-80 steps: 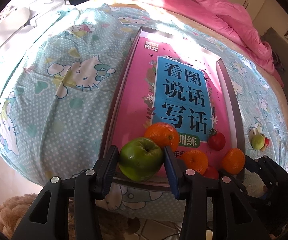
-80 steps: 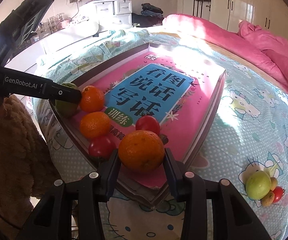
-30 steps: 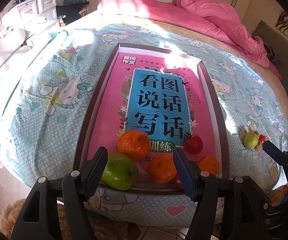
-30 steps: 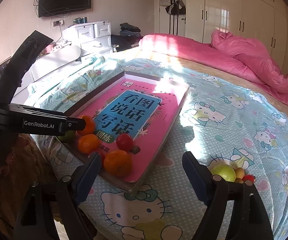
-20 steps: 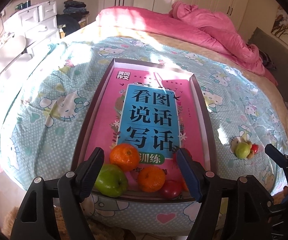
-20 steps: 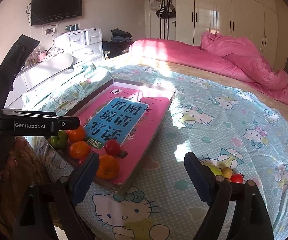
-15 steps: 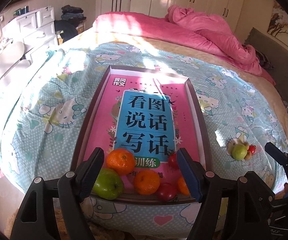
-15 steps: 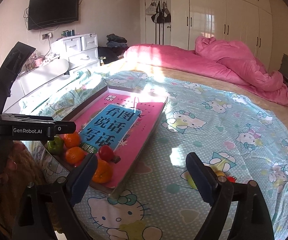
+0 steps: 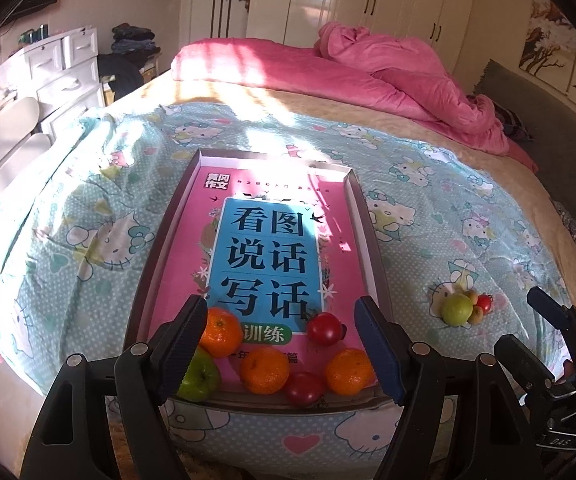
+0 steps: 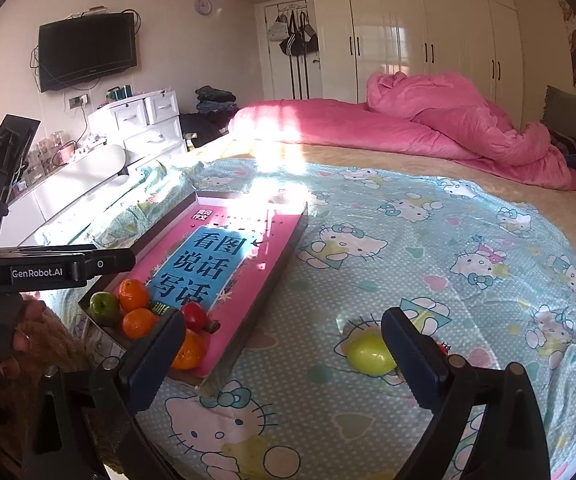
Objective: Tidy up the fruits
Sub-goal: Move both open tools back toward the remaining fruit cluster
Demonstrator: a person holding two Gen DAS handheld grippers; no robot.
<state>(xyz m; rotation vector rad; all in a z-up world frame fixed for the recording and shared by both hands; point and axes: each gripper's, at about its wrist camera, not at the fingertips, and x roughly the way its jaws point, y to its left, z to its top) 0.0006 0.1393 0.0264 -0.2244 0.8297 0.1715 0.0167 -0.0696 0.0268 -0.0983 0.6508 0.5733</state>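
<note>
On the tray (image 9: pixel 372 240), six fruits sat grouped at 6 o'clock; both grippers (image 9: pixel 280 344) (image 10: pixel 284 356) stood spread, empty; the green fruit cluster (image 9: pixel 457 309) at 3 o'clock remained outside.

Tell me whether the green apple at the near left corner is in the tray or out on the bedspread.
In the tray. The green apple sits inside the tray's near-left corner, touching an orange, on the pink book cover.

small fruits (image 10: pixel 444 347) behind tongs, perhaps tomatoes
</note>
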